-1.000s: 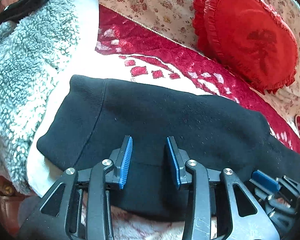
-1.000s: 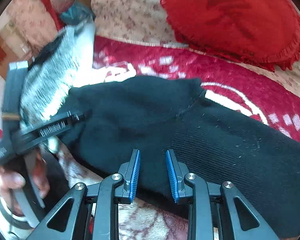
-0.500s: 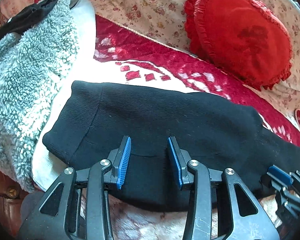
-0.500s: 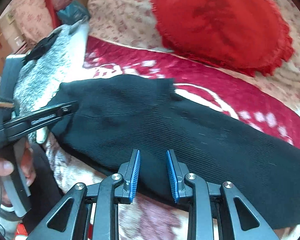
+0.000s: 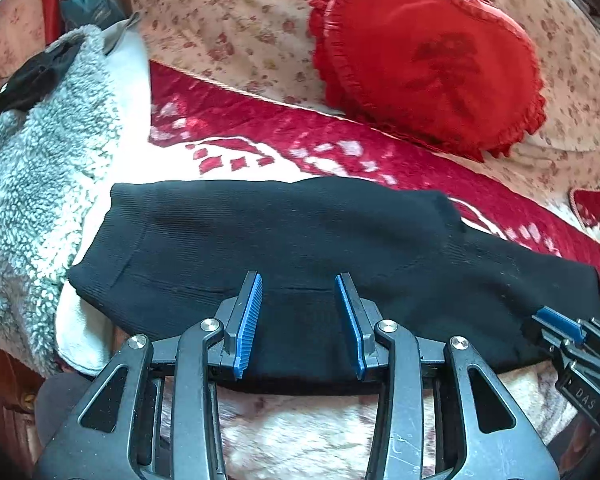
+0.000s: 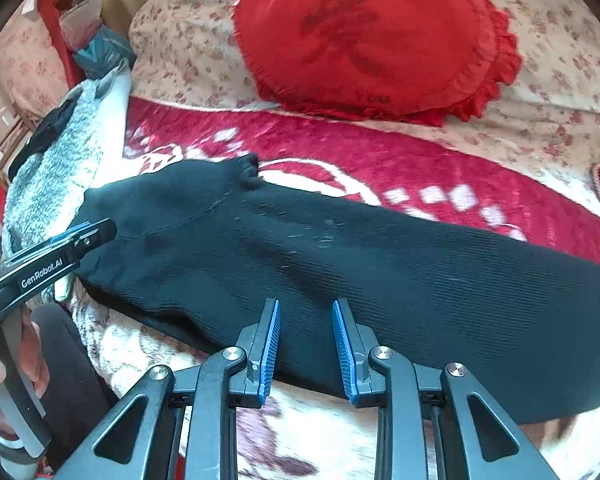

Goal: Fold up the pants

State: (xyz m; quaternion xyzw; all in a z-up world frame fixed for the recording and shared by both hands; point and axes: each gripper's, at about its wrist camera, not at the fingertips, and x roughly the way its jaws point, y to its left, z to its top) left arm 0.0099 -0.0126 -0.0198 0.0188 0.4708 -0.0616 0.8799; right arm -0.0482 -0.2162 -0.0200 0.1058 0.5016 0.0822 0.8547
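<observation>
Black knit pants [image 5: 300,248] lie flat, folded lengthwise, on a red and white patterned blanket [image 5: 284,136]. They also show in the right wrist view [image 6: 360,272], with the waistband at the left. My left gripper [image 5: 299,316] is open and empty, just above the near edge of the pants by the waist end. My right gripper [image 6: 306,344] is open and empty over the near edge of the legs. The right gripper's tip shows at the lower right of the left wrist view [image 5: 556,320]. The left gripper's side shows in the right wrist view [image 6: 60,256].
A red heart-shaped ruffled cushion [image 5: 428,60] leans on the floral back [image 5: 228,28] behind the pants. A grey fleece garment [image 5: 32,168] lies at the left, touching the waist end. A fluffy cover [image 6: 148,352] lies at the near edge.
Both grippers have pulled back and up from the pants, staying open. More of the pants' length and the cushion has come into view.
</observation>
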